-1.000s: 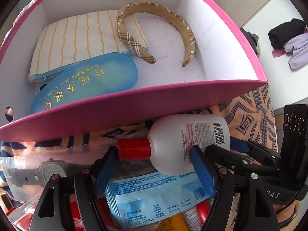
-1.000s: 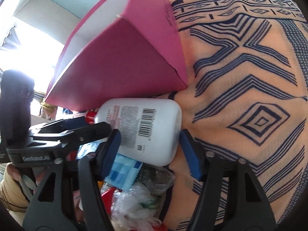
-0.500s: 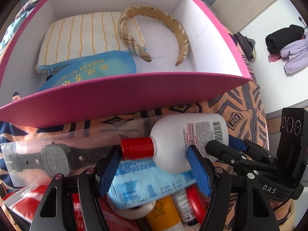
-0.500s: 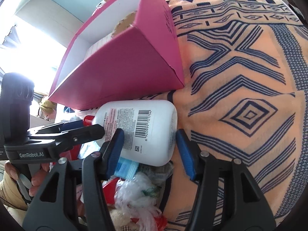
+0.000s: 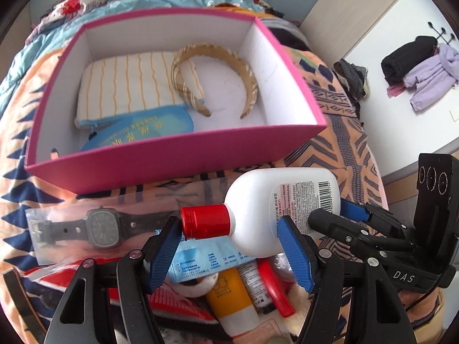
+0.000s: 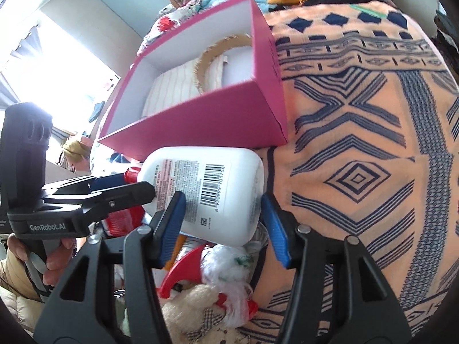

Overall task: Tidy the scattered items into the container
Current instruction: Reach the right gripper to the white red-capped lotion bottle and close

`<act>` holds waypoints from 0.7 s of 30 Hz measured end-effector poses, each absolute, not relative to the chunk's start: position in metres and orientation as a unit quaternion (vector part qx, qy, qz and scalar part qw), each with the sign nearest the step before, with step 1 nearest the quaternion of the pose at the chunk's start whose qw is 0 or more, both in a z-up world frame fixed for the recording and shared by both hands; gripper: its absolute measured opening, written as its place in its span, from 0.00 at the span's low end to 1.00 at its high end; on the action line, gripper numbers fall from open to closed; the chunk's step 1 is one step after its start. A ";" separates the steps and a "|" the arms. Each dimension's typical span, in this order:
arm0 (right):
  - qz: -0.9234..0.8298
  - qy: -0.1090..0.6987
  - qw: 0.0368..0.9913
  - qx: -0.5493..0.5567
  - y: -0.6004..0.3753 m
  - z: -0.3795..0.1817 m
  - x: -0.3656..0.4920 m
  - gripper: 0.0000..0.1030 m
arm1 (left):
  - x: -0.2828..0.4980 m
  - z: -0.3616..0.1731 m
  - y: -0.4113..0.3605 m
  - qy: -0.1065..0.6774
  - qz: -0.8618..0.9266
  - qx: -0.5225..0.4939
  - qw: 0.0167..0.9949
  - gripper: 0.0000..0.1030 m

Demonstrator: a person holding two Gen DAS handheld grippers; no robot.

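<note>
A white bottle with a red cap [image 5: 275, 206] is held lifted above the pile of items, in front of the pink box [image 5: 172, 160]. My left gripper [image 5: 232, 252] is shut on the bottle across its cap and shoulder. My right gripper [image 6: 221, 218] is shut on the bottle's base end [image 6: 212, 189]. The pink box [image 6: 229, 114] holds a striped pouch [image 5: 126, 86], a blue glasses case [image 5: 137, 132] and a plaid headband [image 5: 218, 80].
Below the bottle lie a bagged black watch [image 5: 97, 226], a blue packet [image 5: 206, 261], a yellow tube [image 5: 232, 295], a red item [image 6: 183, 269] and a plush toy [image 6: 200, 309]. All sit on an orange patterned blanket [image 6: 358, 172]. Clothes hang on the far right wall [image 5: 413, 68].
Both grippers have risen with the bottle between them and drawn back from the box, so more of the box's inside and the pile below shows. The right jaws closed in on the bottle.
</note>
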State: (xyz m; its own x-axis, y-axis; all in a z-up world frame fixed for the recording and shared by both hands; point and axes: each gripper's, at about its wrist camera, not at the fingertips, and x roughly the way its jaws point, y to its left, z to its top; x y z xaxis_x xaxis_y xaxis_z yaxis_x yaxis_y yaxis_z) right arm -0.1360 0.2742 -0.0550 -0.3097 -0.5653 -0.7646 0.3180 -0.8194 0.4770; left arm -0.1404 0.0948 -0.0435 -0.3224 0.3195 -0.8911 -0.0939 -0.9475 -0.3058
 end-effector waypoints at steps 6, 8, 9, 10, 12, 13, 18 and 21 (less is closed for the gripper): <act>-0.811 -0.106 0.284 0.501 0.275 -0.033 -0.135 0.55 | -0.139 -0.021 0.089 -0.100 0.821 -0.548 0.127 0.62; -0.816 -0.095 0.282 0.496 0.273 -0.027 -0.135 0.52 | -0.138 -0.015 0.087 -0.098 0.825 -0.543 0.126 0.62; -0.818 -0.092 0.283 0.493 0.272 -0.025 -0.135 0.52 | -0.138 -0.013 0.086 -0.098 0.826 -0.541 0.126 0.62; -0.819 -0.091 0.284 0.491 0.272 -0.022 -0.134 0.52 | -0.139 -0.011 0.084 -0.098 0.828 -0.538 0.125 0.62; -0.819 -0.093 0.286 0.489 0.271 -0.020 -0.135 0.51 | -0.139 -0.010 0.082 -0.102 0.828 -0.538 0.123 0.62; -0.818 -0.093 0.286 0.490 0.270 -0.019 -0.136 0.51 | -0.139 -0.010 0.081 -0.104 0.828 -0.538 0.122 0.62; -0.819 -0.088 0.288 0.488 0.267 -0.015 -0.138 0.51 | -0.139 -0.004 0.079 -0.103 0.832 -0.532 0.119 0.62; -0.822 -0.089 0.289 0.483 0.266 -0.010 -0.140 0.51 | -0.139 0.002 0.078 -0.103 0.837 -0.525 0.117 0.62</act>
State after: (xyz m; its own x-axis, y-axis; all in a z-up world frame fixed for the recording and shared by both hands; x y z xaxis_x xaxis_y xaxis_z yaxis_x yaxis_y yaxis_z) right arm -0.1397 0.2664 -0.0100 -0.3662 -0.5614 -0.7421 0.3897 -0.8167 0.4256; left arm -0.1393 0.0779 0.0016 -0.4211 0.3046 -0.8543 -0.0877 -0.9512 -0.2959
